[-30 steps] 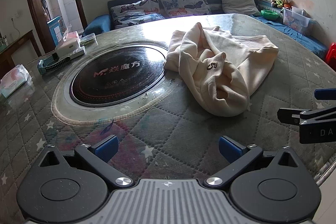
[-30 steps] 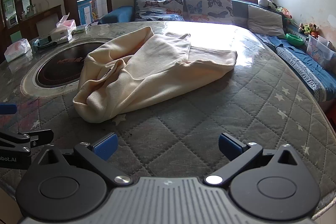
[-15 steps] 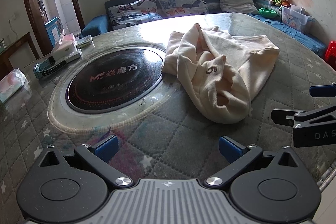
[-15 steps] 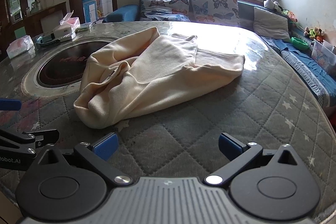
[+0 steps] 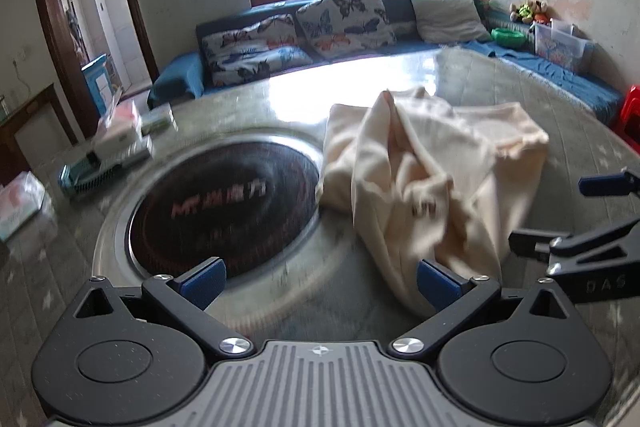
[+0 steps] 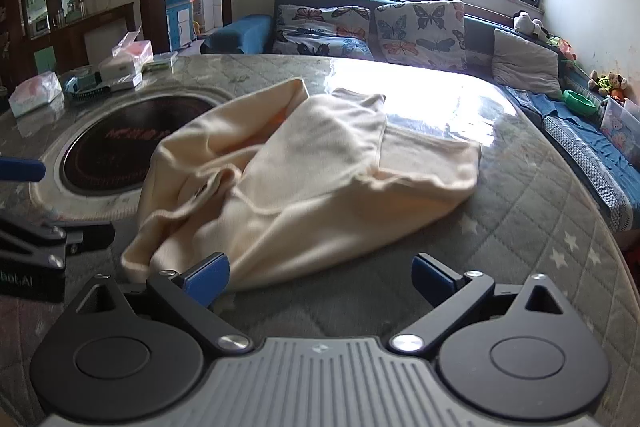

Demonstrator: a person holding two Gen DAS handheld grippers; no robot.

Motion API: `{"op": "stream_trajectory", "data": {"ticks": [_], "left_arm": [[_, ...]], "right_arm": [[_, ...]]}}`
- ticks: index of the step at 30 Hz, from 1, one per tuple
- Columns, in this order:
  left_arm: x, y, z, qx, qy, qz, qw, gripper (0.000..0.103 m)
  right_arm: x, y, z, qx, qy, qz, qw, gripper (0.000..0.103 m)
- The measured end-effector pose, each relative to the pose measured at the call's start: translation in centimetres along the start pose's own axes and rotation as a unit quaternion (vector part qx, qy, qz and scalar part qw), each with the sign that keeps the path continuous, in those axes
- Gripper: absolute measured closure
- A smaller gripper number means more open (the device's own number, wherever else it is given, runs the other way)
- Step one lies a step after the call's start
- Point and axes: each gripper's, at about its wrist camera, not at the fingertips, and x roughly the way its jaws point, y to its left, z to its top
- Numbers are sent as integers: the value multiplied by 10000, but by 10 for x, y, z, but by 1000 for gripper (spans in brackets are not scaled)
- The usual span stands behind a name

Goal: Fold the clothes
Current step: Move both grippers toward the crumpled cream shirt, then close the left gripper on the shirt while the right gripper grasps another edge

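Cream crumpled knit garment [image 6: 304,179] is lying just ahead of your wide-open, empty left gripper [image 5: 320,277] and right gripper [image 6: 320,273]; bare quilted table [image 6: 520,239] is spreading rightward.

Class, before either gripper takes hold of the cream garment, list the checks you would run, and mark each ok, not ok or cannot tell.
1. Left gripper open: ok.
2. Right gripper open: ok.
3. Both empty: ok.
4. Garment fully on the table: ok.
5. Garment spread flat for folding: not ok, it lies bunched.
6. A hem or sleeve edge to grip can be picked out: cannot tell, the folds hide it and the left view is blurred.
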Motion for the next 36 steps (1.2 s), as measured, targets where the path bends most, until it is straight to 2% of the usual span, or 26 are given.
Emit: {"op": "stream_trajectory", "data": {"ticks": [3,14,22,23,24,25,26,31,36], "left_arm": [[8,1,16,9,-103,-117,9999,4],[60,-10,76,337,-345,-394,9981,41],[111,-19,100,523,-47,-925,9943,42],[117,-21,100,573,-19,-953,9938,46],[122,-22,100,628,10,-964,9934,55],[127,-23,100,683,39,-976,9929,80],[132,-22,100,657,100,-993,9928,92],[128,6,93,34,-30,-956,9954,100],[117,28,87,-359,-145,-906,9951,100]], "right_arm": [[7,-4,10,16,-36,-17,10000,6],[33,-29,49,177,-69,-75,9998,14],[56,-43,79,222,-124,-127,9996,22],[59,-44,82,229,-126,-131,9996,23],[62,-46,85,240,-126,-136,9995,25],[67,-48,90,250,-119,-139,9995,27],[73,-49,96,260,-106,-130,9995,28],[93,-51,116,309,-110,-5,9995,37],[129,-37,140,202,-45,193,9996,48]]}}
